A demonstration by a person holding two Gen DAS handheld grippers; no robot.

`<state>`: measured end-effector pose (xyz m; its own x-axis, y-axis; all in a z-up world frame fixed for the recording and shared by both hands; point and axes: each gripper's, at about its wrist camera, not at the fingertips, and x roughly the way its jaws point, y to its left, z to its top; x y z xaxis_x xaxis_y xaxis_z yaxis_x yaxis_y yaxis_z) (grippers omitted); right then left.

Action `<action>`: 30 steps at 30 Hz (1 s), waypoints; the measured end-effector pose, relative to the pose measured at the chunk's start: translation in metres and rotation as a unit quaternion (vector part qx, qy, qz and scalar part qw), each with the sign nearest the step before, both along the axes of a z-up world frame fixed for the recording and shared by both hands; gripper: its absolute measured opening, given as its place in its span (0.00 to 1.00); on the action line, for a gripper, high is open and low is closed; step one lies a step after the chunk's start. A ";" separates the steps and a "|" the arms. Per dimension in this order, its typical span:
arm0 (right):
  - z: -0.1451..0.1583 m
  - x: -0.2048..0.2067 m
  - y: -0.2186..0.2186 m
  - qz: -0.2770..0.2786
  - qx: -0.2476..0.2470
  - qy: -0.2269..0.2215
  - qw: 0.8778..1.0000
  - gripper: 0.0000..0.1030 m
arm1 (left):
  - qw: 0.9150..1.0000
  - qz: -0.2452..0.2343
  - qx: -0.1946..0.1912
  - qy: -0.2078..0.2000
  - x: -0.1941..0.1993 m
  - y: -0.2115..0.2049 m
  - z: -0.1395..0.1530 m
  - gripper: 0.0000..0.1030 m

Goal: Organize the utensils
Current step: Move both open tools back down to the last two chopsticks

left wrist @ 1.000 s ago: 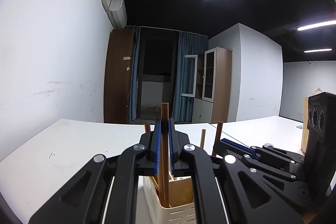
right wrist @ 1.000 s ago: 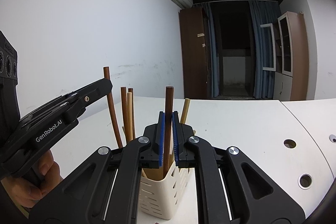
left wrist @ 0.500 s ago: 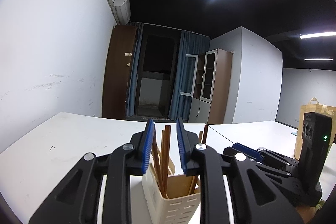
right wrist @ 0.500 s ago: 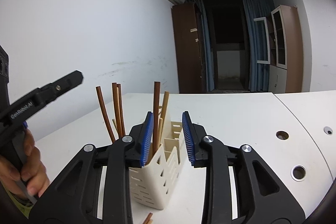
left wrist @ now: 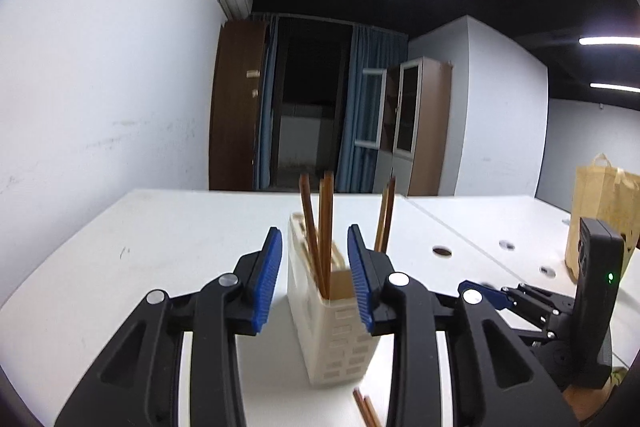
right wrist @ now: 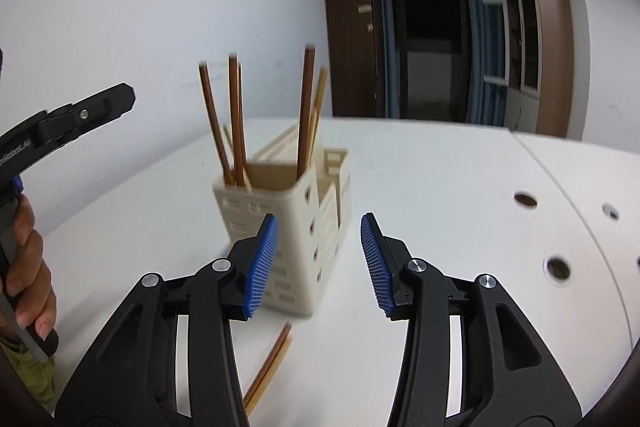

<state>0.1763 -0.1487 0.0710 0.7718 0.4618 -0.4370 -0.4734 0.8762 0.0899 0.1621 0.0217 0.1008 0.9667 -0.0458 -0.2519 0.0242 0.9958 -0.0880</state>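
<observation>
Now both sets of jaws spread wide and gripping nothing: left gripper (left wrist: 314,275) parted to either side of the cream holder (left wrist: 332,331) without touching it, right gripper (right wrist: 320,259) gaping just in front of that same holder (right wrist: 288,227) on the white table (right wrist: 460,187). Standing upright in the holder, several brown chopsticks (right wrist: 236,131), leaning a little, with a paler one among them. Lying flat on the table just beside the holder's base, one more loose pair (right wrist: 268,367), between the right gripper's fingers (right wrist: 260,263).
</observation>
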 end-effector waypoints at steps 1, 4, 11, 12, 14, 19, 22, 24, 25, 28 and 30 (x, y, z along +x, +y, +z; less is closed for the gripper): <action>-0.005 -0.002 0.000 0.001 -0.001 0.009 1.000 0.42 | 1.000 0.003 0.000 0.007 0.000 0.000 -0.004 0.32; -0.017 -0.003 0.005 0.002 -0.015 0.030 0.999 0.46 | 0.999 0.004 -0.003 0.037 0.003 0.000 -0.017 0.32; -0.046 0.000 0.014 0.001 -0.048 0.076 0.996 0.49 | 0.997 0.007 -0.010 0.082 0.003 0.005 -0.044 0.32; -0.051 0.001 0.015 0.001 -0.051 0.086 0.995 0.49 | 0.996 0.006 -0.014 0.087 0.003 0.006 -0.048 0.32; -0.062 0.005 0.016 0.001 -0.056 0.105 0.993 0.49 | 0.995 0.008 -0.017 0.093 0.001 0.009 -0.053 0.32; -0.083 0.009 0.024 0.002 -0.075 0.136 0.988 0.50 | 0.994 0.019 -0.011 0.103 0.000 0.013 -0.059 0.32; -0.096 0.011 0.029 0.006 -0.086 0.156 0.984 0.50 | 0.994 0.022 -0.011 0.107 -0.001 0.014 -0.062 0.37; -0.104 0.012 0.033 0.009 -0.092 0.168 0.981 0.50 | 0.994 0.021 -0.008 0.110 0.000 0.014 -0.064 0.38; -0.107 0.012 0.035 0.010 -0.097 0.172 0.980 0.50 | 0.993 0.022 -0.007 0.112 -0.001 0.014 -0.065 0.38; -0.114 0.014 0.040 0.010 -0.110 0.177 0.978 0.50 | 0.994 0.023 -0.008 0.110 -0.003 0.015 -0.065 0.38; -0.118 0.014 0.043 0.011 -0.114 0.182 0.976 0.50 | 0.994 0.023 -0.008 0.108 -0.004 0.015 -0.065 0.38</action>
<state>0.1906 -0.1062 -0.0473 0.5368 0.3340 -0.7748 -0.4646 0.8835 0.0589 0.1586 0.0364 0.0357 0.8912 -0.0074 -0.4535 -0.0433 0.9939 -0.1014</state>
